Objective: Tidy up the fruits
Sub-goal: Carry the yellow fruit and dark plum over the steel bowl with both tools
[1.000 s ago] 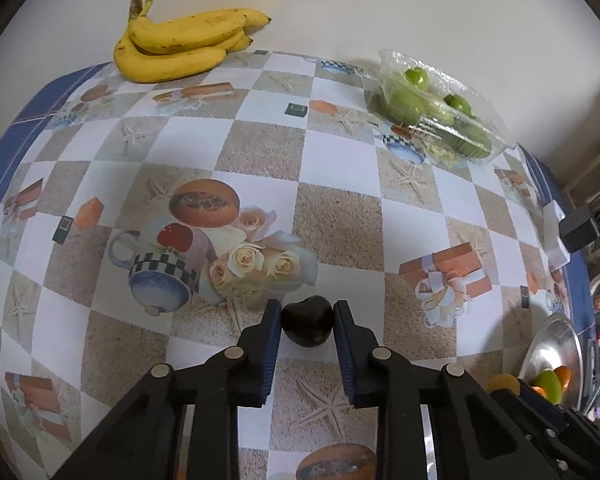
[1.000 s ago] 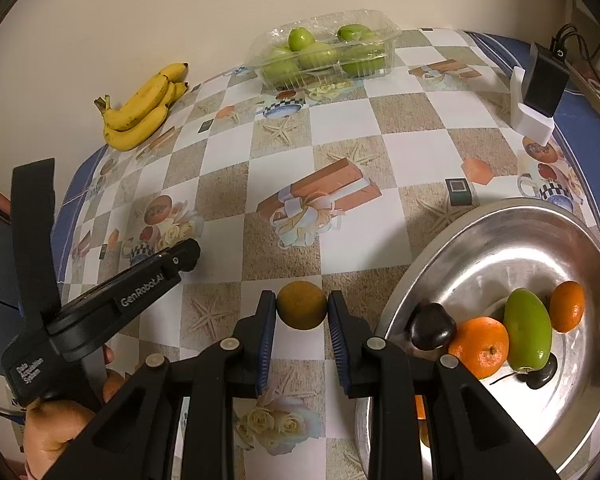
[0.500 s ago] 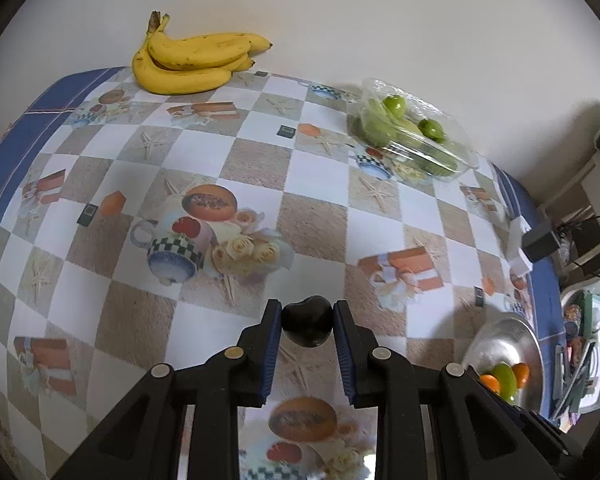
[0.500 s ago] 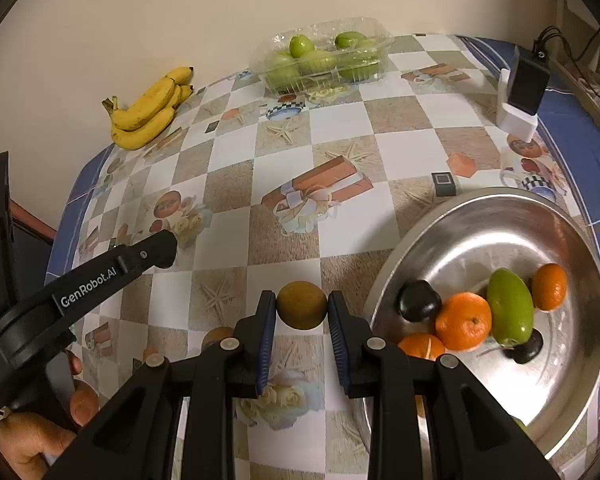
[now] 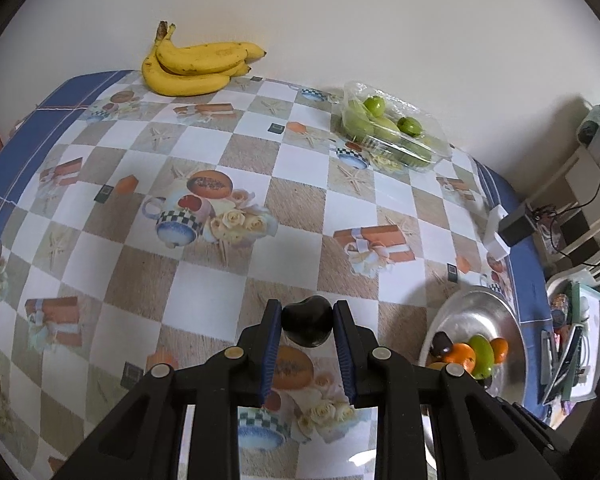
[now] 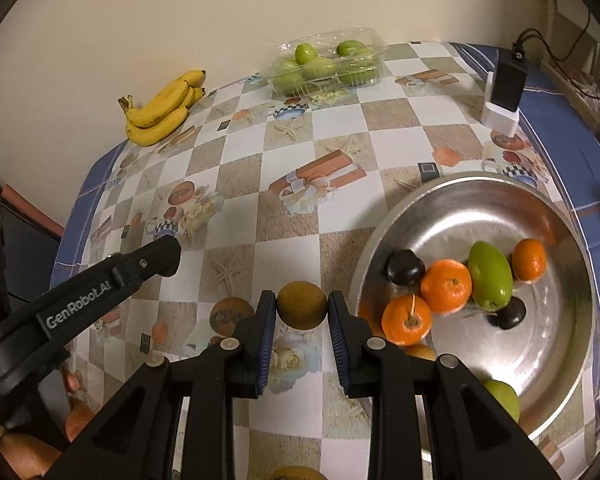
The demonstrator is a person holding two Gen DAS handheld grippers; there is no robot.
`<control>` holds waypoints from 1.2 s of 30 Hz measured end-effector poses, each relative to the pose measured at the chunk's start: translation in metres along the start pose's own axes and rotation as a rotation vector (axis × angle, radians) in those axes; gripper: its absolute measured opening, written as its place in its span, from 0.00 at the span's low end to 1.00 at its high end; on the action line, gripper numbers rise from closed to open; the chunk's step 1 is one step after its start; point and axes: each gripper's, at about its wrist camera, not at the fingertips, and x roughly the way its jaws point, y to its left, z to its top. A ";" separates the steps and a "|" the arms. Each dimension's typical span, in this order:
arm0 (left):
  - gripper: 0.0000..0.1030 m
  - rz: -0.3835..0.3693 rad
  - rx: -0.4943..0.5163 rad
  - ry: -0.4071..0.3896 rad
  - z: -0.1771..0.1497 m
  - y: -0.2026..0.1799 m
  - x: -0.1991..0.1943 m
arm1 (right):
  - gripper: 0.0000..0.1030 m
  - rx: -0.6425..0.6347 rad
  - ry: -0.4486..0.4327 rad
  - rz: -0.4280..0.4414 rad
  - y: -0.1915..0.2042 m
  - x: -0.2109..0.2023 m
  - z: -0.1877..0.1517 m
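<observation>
Table (image 5: 204,148) middle lies bare (bananas (image 5: 196,66) at the wall). Left gripper (image 5: 307,326) clamps one plum (image 5: 307,326); right gripper (image 6: 301,312) clamps one fruit (image 6: 301,305). Bowl (image 6: 540,344): three oranges (image 6: 446,286).

Even, soft indoor light; sharp focus, fisheye bending and dark corners.

Legible markings: one brand name, in the right wrist view only.

"GenRobot.AI" stands in light grey letters along the side of the black plastic body of the left gripper (image 6: 104,292), which enters from the lower left edge above the checked, picture-printed tablecloth (image 6: 340,132). The letters run along the body, tilted upward to the right. Nothing readable appears in the left wrist view; the printed motifs on the cloth carry no legible words.
</observation>
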 end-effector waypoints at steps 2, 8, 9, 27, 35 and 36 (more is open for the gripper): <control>0.27 0.001 -0.002 0.002 -0.004 -0.001 -0.003 | 0.27 0.001 0.003 -0.001 -0.001 -0.001 -0.004; 0.27 0.002 0.011 0.020 -0.018 -0.008 -0.009 | 0.27 0.017 0.017 -0.012 -0.008 -0.003 -0.013; 0.27 -0.004 0.014 0.022 -0.020 -0.010 -0.010 | 0.27 0.019 0.018 -0.013 -0.009 -0.004 -0.014; 0.27 -0.046 0.179 0.091 -0.047 -0.070 0.003 | 0.27 0.170 0.016 -0.084 -0.070 -0.011 -0.009; 0.27 -0.085 0.248 0.154 -0.063 -0.097 0.013 | 0.27 0.258 0.011 -0.134 -0.103 -0.019 -0.008; 0.27 -0.089 0.261 0.163 -0.066 -0.100 0.015 | 0.27 0.265 0.012 -0.132 -0.106 -0.020 -0.008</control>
